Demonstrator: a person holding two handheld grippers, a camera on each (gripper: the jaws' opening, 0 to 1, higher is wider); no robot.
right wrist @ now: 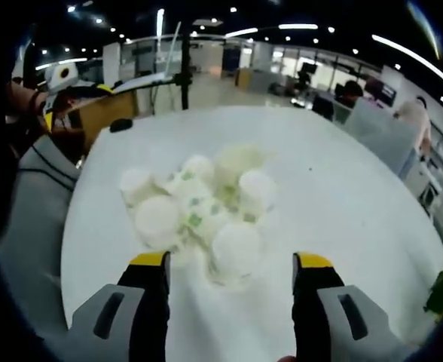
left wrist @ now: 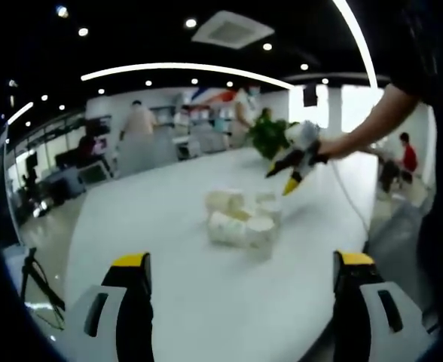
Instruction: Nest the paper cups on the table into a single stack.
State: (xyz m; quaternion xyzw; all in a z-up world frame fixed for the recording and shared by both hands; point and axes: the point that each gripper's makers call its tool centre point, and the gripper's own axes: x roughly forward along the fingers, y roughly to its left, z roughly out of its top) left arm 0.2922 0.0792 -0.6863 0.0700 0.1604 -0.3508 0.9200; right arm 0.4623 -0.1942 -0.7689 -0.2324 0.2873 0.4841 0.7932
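1. Paper cups (right wrist: 199,207): loose cluster on the white table (right wrist: 342,188), just ahead of the right gripper (right wrist: 233,273), jaws spread, empty.
2. Left gripper (left wrist: 240,271): jaws released, cups well ahead.
3. Risk: a descending jaw could topple crowded neighbours.
4. Markings: green print, unreadable.

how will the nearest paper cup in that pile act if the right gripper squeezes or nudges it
The nearest paper cup probably crushes under a hard squeeze, being thin paper. It looks light, so a nudge from the open right gripper likely slides it into the touching cups. Lying sideways, it may roll.
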